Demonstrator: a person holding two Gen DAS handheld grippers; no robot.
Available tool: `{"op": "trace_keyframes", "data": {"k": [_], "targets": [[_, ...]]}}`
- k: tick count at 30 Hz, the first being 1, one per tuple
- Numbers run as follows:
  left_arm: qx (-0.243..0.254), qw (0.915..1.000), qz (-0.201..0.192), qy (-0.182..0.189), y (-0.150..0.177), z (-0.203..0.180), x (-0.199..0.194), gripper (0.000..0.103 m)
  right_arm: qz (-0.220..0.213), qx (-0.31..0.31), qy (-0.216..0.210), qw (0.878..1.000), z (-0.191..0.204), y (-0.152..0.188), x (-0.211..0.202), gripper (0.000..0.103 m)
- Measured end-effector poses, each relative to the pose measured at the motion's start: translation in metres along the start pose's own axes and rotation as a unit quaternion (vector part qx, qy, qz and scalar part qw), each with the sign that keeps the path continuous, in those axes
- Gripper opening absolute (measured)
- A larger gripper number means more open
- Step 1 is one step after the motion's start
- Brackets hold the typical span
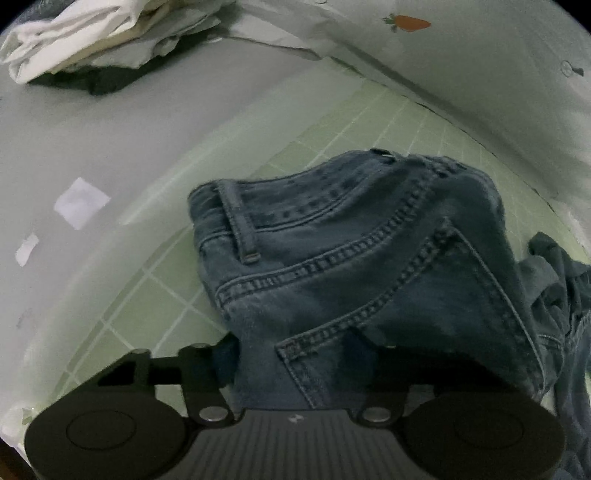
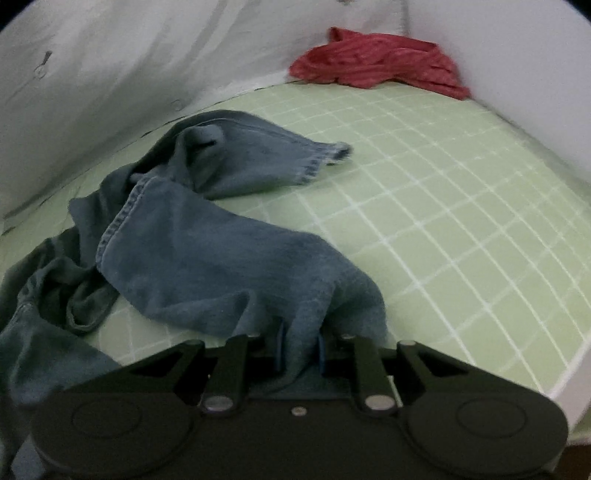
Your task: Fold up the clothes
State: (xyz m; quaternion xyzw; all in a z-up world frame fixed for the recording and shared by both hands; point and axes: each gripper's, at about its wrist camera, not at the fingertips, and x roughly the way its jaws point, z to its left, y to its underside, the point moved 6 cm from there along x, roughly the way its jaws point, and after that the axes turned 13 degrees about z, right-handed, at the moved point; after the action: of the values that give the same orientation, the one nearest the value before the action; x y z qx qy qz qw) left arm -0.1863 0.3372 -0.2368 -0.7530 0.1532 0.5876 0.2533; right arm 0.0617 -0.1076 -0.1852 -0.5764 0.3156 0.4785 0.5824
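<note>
A pair of blue jeans (image 1: 351, 266) lies on the green grid mat (image 1: 155, 295). In the left wrist view the waist faces me, with a belt loop and a back pocket showing. My left gripper (image 1: 299, 350) has its jaws spread wide, and denim fills the gap and covers the right finger. The right wrist view shows the rumpled legs of the jeans (image 2: 207, 254) trailing left across the mat (image 2: 443, 221). One hem points toward the far side. My right gripper (image 2: 300, 349) is shut on a fold of denim between its blue pads (image 2: 279, 347).
A stack of folded white, beige and dark clothes (image 1: 110, 40) sits far left on a grey surface. White bedding with a carrot print (image 1: 406, 23) borders the mat. A red garment (image 2: 376, 59) lies in the far corner against a white wall (image 2: 517, 92).
</note>
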Motion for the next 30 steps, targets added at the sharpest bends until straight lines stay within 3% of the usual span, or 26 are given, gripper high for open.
{"op": "trace_keyframes", "data": {"k": [5, 10, 23, 28, 30], "targets": [[0.003, 0.9999, -0.004, -0.015, 0.002, -0.005, -0.001, 0.05, 0.005, -0.052, -0.035, 0.998, 0.023, -0.021, 0.021, 0.019], [-0.014, 0.9997, -0.001, -0.02, 0.001, -0.006, 0.0, 0.05, 0.008, -0.12, -0.057, 0.991, 0.07, -0.051, 0.045, 0.02], [-0.059, 0.9978, 0.009, -0.029, -0.011, -0.011, 0.004, 0.059, 0.008, -0.262, -0.12, 0.958, 0.259, -0.148, 0.115, 0.02], [-0.063, 0.9974, 0.008, -0.033, -0.018, -0.012, 0.006, 0.064, 0.015, -0.282, -0.14, 0.949, 0.33, -0.167, 0.135, 0.02], [-0.065, 0.9972, 0.009, -0.035, -0.021, -0.01, 0.007, 0.069, 0.011, -0.309, -0.143, 0.94, 0.356, -0.164, 0.139, 0.02]]}}
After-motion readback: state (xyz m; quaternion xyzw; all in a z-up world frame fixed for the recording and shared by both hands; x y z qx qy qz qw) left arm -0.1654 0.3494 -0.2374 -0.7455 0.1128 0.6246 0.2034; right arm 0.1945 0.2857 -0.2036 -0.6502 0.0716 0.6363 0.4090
